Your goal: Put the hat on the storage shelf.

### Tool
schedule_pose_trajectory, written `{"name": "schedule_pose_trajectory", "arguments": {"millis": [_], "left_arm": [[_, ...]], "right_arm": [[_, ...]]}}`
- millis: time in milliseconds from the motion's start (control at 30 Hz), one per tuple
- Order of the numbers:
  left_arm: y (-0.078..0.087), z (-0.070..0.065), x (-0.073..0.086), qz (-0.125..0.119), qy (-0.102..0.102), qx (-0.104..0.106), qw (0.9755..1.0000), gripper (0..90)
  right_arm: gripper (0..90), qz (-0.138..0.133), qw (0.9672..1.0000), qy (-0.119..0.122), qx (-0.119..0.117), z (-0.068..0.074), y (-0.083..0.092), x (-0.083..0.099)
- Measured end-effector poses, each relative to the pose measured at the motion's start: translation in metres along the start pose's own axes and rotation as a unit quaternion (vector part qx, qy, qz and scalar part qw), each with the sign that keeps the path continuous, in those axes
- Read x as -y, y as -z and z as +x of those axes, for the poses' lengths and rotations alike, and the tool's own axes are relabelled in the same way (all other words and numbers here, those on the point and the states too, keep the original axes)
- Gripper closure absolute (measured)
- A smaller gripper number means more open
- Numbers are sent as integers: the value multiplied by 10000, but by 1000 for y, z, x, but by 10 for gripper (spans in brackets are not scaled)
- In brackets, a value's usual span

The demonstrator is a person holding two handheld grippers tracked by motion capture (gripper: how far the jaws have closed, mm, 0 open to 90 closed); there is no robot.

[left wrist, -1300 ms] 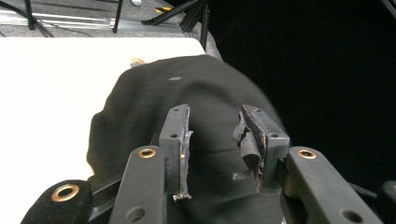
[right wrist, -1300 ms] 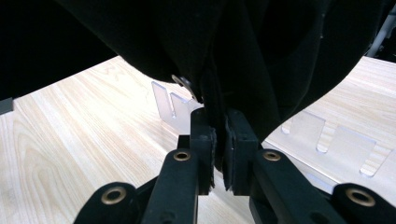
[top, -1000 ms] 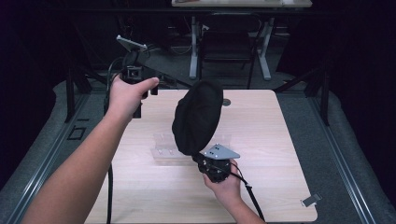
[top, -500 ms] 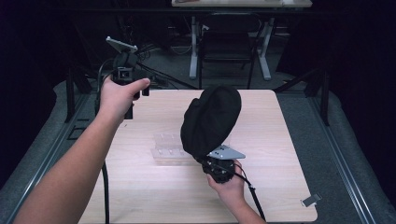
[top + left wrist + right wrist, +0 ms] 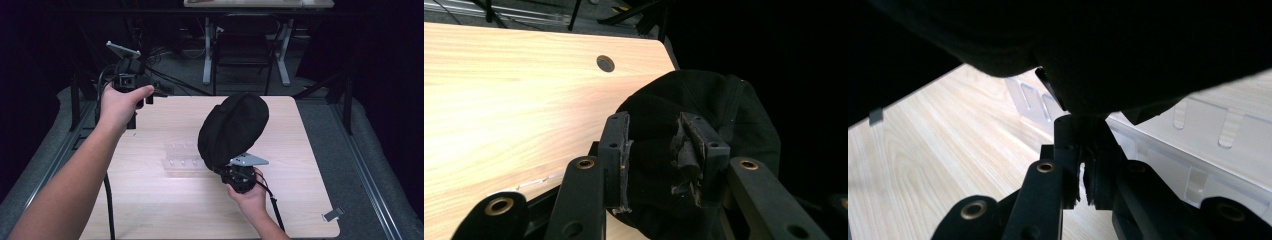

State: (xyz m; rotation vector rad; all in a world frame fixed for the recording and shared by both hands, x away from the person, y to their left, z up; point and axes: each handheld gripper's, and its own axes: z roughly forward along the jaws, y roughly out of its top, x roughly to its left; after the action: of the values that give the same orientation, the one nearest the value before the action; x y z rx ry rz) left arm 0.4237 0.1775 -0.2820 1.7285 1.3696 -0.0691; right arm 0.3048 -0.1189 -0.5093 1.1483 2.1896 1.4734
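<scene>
High view: the right tool (image 5: 239, 172) is held low over the near middle of the pale wood-grain worktop (image 5: 310, 200), its jaws pressed together on the bottom edge of a black cloth cap (image 5: 233, 130). The cap stands up above the tool, rounded and dome-like, lifted clear of the worktop. Just left of the cap lies a clear plastic tray (image 5: 181, 157), flat, ribbed, see-through. The left tool (image 5: 131, 80) is held up at the far left corner, well apart from the cap; from here I cannot tell how its jaws stand.

Left gripper view: the left tool (image 5: 654, 155) has its jaws spread with nothing between them. The cap (image 5: 724, 115) is beyond them, matte woven fabric, creased, with a seam line along the crown. The worktop (image 5: 499, 100) has a small round hole near its rounded corner. Pads look worn and frayed.

Right gripper view: the right tool (image 5: 1083, 170) pinches a fold of the cap (image 5: 1128, 50), which hangs dark over the lens. The tray (image 5: 1198, 150) sits just behind the cap, rigid, with slotted walls.

Handling judgement: the cap looks light, soft and floppy, not fragile; it will sag and swing. Best hold is likely the rim or a thick seam, not the loose crown. The tray is probably slippery and light.
</scene>
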Motion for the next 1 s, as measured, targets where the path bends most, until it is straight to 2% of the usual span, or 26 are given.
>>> {"name": "schedule_pose_trajectory", "arguments": {"millis": [33, 100, 200, 233, 300, 333, 367, 400, 533, 733, 767, 800, 933, 967, 1000], "left_arm": [[0, 0, 0, -6, 16, -9, 10000, 654], [1, 1, 0, 2, 25, -2, 10000, 655], [1, 3, 0, 3, 56, 7, 10000, 656], [2, 4, 1, -2, 55, -13, 10000, 657], [3, 5, 1, -10, 73, -9, 10000, 657], [3, 6, 1, -24, 76, -20, 10000, 657], [4, 7, 1, -34, 79, -27, 10000, 657], [5, 7, 1, -15, 102, -22, 9999, 658], [5, 9, 1, -23, 115, -16, 9999, 659], [4, 14, 4, -18, 142, -44, 9999, 651], [4, 17, 5, -47, 157, -71, 9998, 640], [4, 17, 5, -47, 157, -71, 9998, 637], [5, 29, 9, -11, 218, -93, 9997, 632], [6, 36, 13, -12, 271, -105, 9996, 627], [6, 36, 13, -12, 271, -105, 9996, 625]], "right_arm": [[852, 88, 9999, 87, 8, 1, 0, -1], [852, 226, 9984, 509, 59, 2, -1, -4], [851, 264, 9969, 738, 101, 2, -2, -3], [852, 615, 9932, 984, 136, -2, -9, 0], [852, 628, 9929, 1001, 128, -4, -12, 4], [850, 481, 9965, 681, 83, -9, -11, 4], [850, 447, 9977, 501, 12, -12, -11, 4], [850, 450, 9978, 488, -3, -13, -11, 3], [850, 443, 9967, 672, 112, -5, -13, 3], [831, 425, 9968, 643, 205, -2, -13, 4], [787, 419, 9966, 666, 252, -2, -12, 5], [787, 419, 9966, 666, 252, -2, -12, 5], [745, 446, 9960, 722, 269, 0, -8, 7], [734, 466, 9957, 747, 289, 1, -5, 7], [734, 466, 9957, 747, 289, 1, -5, 7]]}}
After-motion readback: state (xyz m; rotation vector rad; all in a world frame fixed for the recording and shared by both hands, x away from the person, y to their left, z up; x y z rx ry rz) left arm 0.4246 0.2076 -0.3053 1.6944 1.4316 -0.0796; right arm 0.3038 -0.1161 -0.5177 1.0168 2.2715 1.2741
